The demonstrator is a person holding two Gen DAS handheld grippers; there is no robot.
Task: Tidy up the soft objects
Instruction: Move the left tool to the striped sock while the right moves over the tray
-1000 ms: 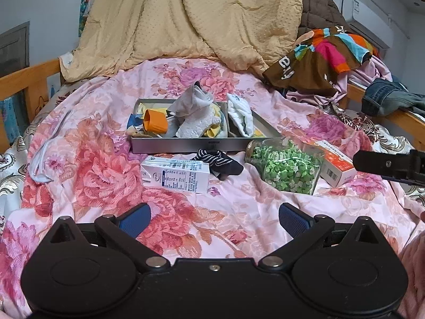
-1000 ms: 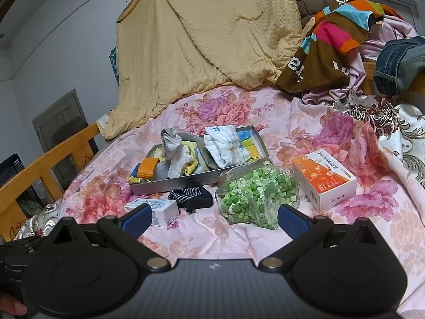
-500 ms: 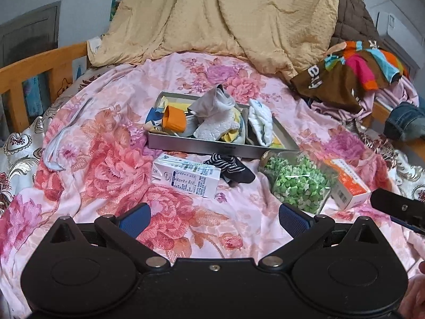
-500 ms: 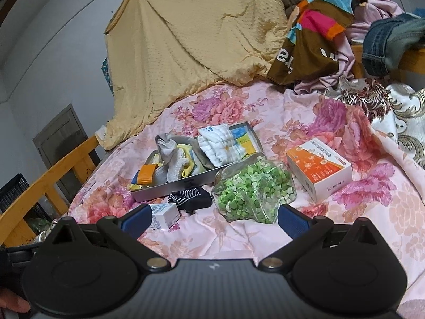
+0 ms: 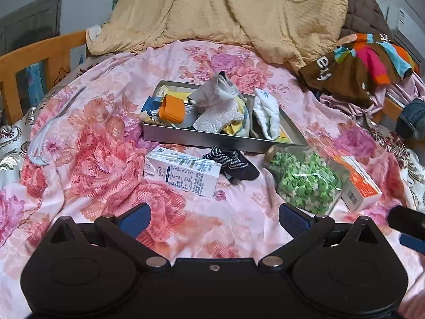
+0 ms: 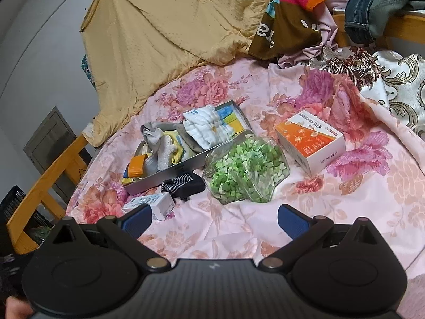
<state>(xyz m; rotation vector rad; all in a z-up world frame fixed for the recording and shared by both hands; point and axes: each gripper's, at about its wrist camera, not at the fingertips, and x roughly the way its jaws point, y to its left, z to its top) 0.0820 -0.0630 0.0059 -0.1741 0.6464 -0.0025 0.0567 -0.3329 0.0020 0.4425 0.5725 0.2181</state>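
Observation:
A metal tray (image 5: 202, 136) sits on the floral bedspread and holds a grey sock (image 5: 216, 93), a fuzzy white sock (image 5: 216, 118), a white folded cloth (image 5: 267, 115) and an orange item (image 5: 172, 107). The tray also shows in the right wrist view (image 6: 170, 174). A black striped sock (image 5: 232, 163) lies on the bed just in front of the tray; it also shows in the right wrist view (image 6: 183, 183). My left gripper (image 5: 213, 219) is open and empty, short of the sock. My right gripper (image 6: 212, 218) is open and empty, near the jar.
A milk carton (image 5: 183, 171) lies left of the striped sock. A glass jar of green stars (image 5: 305, 179) and an orange box (image 5: 358, 182) lie to its right. A tan blanket (image 5: 225, 13), piled clothes (image 5: 361, 69) and a wooden bed rail (image 5: 39, 55) border the bed.
Both grippers have moved closer to the bed, and both views have tilted down and shifted. The objects lie as before. Both grippers stay open.

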